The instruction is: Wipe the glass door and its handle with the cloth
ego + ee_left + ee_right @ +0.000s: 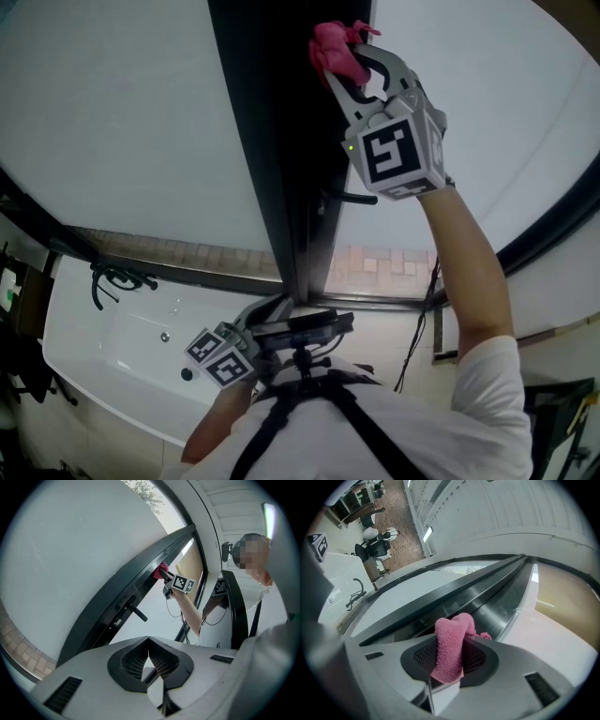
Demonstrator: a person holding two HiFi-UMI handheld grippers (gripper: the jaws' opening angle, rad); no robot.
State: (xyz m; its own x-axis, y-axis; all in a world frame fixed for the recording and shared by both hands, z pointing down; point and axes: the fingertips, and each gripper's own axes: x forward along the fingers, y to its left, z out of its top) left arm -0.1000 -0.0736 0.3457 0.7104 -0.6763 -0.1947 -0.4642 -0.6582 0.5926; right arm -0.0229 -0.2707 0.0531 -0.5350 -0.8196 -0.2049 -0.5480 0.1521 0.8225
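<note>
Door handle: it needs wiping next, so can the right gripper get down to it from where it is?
Probably yes. The right gripper holds the cloth at the dark frame above the handle, and nothing shows in between; the left gripper sits low, out of the way.

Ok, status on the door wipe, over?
Right gripper shut on pink cloth, up at the dark door frame. Left gripper shut, empty, held low. Handle untouched; nothing in the way.
</note>
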